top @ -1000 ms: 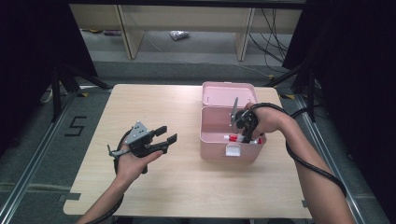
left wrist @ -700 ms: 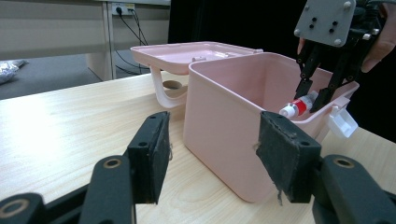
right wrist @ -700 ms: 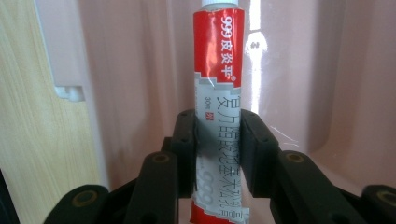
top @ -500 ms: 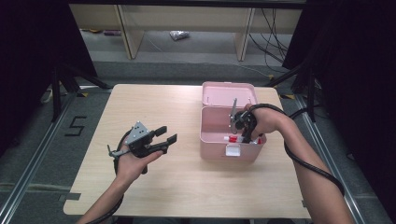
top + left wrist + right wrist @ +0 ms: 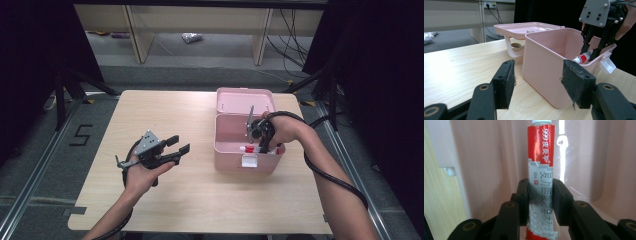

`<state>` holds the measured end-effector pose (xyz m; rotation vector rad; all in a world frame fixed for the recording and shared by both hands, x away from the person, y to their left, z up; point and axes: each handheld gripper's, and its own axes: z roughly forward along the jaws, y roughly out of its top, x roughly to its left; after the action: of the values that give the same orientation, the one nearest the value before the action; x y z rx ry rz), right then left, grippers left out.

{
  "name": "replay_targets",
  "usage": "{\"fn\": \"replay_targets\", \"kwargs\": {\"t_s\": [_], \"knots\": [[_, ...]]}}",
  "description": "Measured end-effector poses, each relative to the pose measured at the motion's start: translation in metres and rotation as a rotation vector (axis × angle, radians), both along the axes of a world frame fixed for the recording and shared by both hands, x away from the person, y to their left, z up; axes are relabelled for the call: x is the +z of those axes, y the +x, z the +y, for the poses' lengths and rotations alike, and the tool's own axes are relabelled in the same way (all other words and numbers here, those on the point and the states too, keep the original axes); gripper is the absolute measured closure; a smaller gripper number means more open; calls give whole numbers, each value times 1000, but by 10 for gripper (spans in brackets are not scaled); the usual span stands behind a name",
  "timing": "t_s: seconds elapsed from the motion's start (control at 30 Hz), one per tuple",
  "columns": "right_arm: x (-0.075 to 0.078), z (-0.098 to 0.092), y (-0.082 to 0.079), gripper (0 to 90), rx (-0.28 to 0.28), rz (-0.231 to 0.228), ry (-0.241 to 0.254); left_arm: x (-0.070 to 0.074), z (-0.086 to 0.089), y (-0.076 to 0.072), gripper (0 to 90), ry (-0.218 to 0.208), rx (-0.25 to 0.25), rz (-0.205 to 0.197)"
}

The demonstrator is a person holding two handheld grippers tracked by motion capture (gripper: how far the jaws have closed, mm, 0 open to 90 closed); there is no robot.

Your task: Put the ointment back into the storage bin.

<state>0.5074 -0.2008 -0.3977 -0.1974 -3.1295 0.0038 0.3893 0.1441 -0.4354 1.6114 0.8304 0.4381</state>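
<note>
A: Where is the tube (image 5: 540, 177) right now?

B: Inside the pink box (image 5: 226, 150), near its front wall. In the right gripper view it runs straight up the middle, red at the far half, grey and white nearer the pads, with a pale cap end at the top.

A: And the right gripper (image 5: 263, 146)?

B: Clenched on the tube — both black pads press on its grey part, one from each side. In the high view that gripper points down into the box, the hand above it at the box's right rim.

A: Is the tube off the box floor?

B: I cannot tell. In the left gripper view its red and white end (image 5: 582, 59) shows just above the near rim, tilted, with the right gripper (image 5: 592, 51) reaching down to it from above.

A: The lid?

B: Open. The lid (image 5: 245, 100) lies flung back behind the box, flat over the counter (image 5: 165, 110). A small white latch (image 5: 248, 160) hangs on the front wall.

A: What about the left gripper (image 5: 177, 148)?

B: Released — its jaws stand wide apart with nothing between them. It is held above the counter, well to the left of the box, pointing toward it. In its own view the pads (image 5: 504, 85) frame the box's near corner without touching it.

A: Anything else on the counter?

B: Just the box.
</note>
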Motion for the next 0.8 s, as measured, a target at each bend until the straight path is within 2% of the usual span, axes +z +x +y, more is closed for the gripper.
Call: {"fn": "replay_targets", "kwargs": {"t_s": [0.03,0.07,0.17,0.23,0.27,0.37,0.4,0.47,0.63,0.8], "knots": [[0,0,0,708,-5,1,1,0,0,0,431,0,-1,0],[0,0,-2,708,-33,8,-19,0,0,0,431,0,0,1],[-1,0,-1,708,-38,26,-14,-1,0,0,431,0,1,1],[-1,1,0,708,-27,17,-22,-1,1,0,431,0,1,1],[-2,1,1,708,4,12,6,0,1,0,431,0,2,1],[-3,1,1,707,-7,7,1,-1,2,0,431,0,3,1],[-4,1,3,708,14,7,7,-1,2,0,431,1,3,1],[-4,1,2,708,-7,8,-1,-1,2,0,432,2,2,2],[-6,1,3,708,9,15,-5,-1,1,0,431,0,2,1],[-5,1,3,707,1,18,1,0,1,0,431,-1,2,0]]}}
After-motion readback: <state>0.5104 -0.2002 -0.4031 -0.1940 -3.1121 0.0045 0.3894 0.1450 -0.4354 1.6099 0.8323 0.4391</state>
